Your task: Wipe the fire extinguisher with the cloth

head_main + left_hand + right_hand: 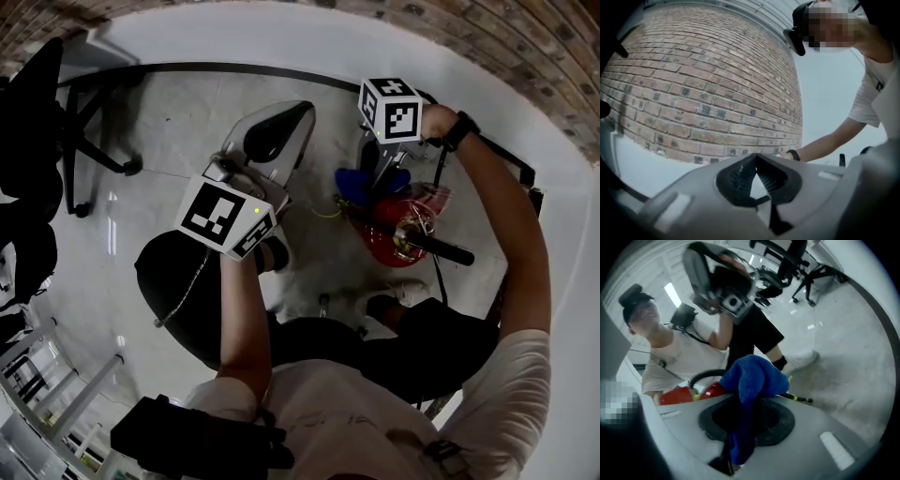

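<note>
The red fire extinguisher (398, 234) sits on the floor by the person's feet, with the blue cloth (752, 378) pinched in the right claw (743, 416) just above it and the left claw (756, 160), closed on nothing, raised to its left.

Bunched blue cloth (752, 380) just beside the upright red fire extinguisher (396, 239)

cloth (364, 181) in r claw (743, 420) just beside extinguisher (394, 234), l claw (757, 180) off to left.
</note>
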